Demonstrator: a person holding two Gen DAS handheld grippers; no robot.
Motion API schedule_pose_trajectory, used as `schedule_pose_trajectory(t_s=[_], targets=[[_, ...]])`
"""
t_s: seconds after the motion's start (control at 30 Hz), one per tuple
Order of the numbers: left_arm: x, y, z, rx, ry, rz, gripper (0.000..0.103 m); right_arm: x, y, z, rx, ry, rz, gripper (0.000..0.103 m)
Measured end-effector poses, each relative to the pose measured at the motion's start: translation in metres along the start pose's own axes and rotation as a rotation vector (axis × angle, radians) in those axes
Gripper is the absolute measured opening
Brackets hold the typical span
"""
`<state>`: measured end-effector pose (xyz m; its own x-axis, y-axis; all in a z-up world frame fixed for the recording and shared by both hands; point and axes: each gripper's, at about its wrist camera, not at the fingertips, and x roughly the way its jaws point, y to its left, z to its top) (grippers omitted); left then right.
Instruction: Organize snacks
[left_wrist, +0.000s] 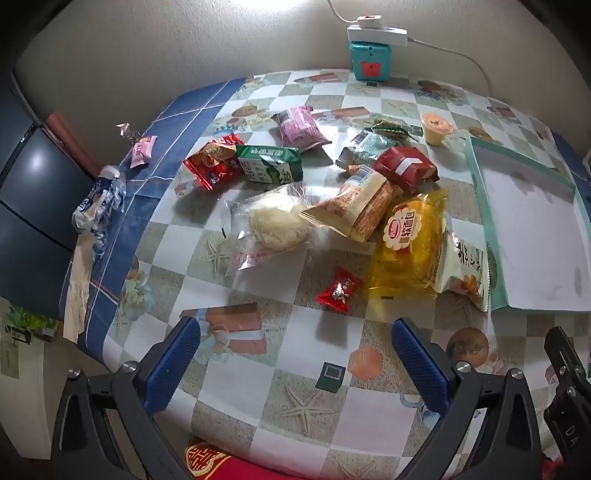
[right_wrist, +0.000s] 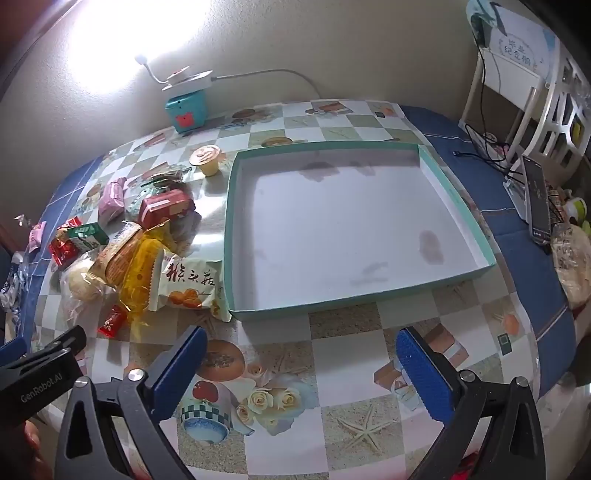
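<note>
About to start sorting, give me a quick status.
Left gripper and right gripper open, empty. Snack pile untouched beside the empty teal box. Nothing blocking.

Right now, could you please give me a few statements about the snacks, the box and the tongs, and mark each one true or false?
1. The box holds no snacks. True.
2. Both tongs, left and right, are shut on snacks. False: both are open and hold nothing.
3. The jelly cup stands upright beside the box's far left corner. True.
4. The red candy lies inside the box. False: it lies on the table, at the near edge of the snack pile.
5. The yellow bag lies under the beige pack. True.
</note>
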<state>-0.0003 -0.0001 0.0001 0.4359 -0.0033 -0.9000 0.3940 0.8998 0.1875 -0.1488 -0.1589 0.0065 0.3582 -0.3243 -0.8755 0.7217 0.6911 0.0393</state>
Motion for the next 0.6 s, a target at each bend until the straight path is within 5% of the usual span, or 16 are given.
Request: schedule_pose_trajectory(t_s=[0.6], targets=[[0.0038,-0.0001,-0.0003,0.004,0.023,0.001,0.103,0.0027,-0.0033,0.0003,0.002,0.013,-0.035,0.103]])
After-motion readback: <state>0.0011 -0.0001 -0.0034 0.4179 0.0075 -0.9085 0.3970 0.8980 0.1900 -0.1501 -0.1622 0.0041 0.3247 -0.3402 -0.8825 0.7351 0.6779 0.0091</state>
